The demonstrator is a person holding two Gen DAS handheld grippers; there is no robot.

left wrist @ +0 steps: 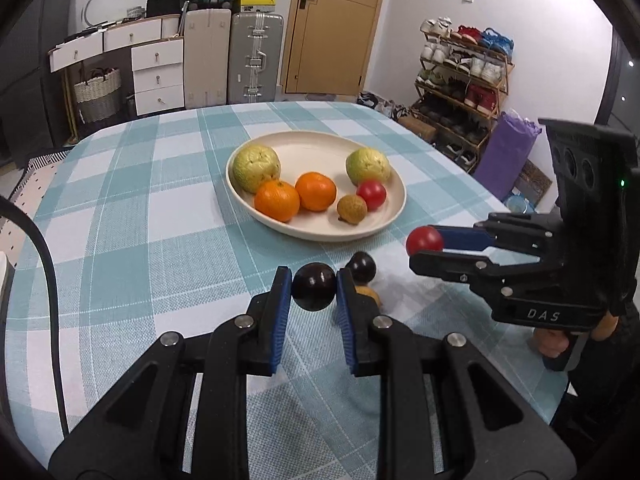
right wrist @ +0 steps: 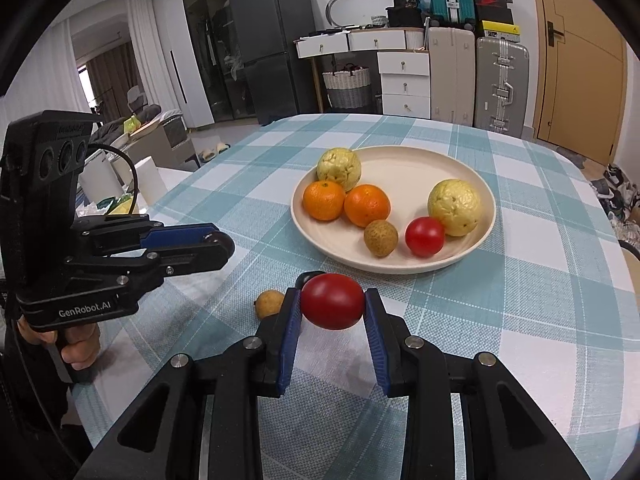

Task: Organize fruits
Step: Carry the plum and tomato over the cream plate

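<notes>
The plate point(left wrist: 316, 236) lies straight ahead of both — left gripper point(left wrist: 314, 286) pinching a dark plum point(left wrist: 313, 286), right gripper point(right wrist: 332, 302) a tomato point(right wrist: 332, 301).

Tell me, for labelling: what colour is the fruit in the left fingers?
Very dark, nearly black fruit; the left wrist view shows it best.

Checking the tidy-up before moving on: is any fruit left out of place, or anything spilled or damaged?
Nothing spilled or damaged. Two fruits lie on the checked tablecloth outside the plate: a dark round fruit and a small tan fruit. Two more are gripped: a dark one and a red tomato.
</notes>
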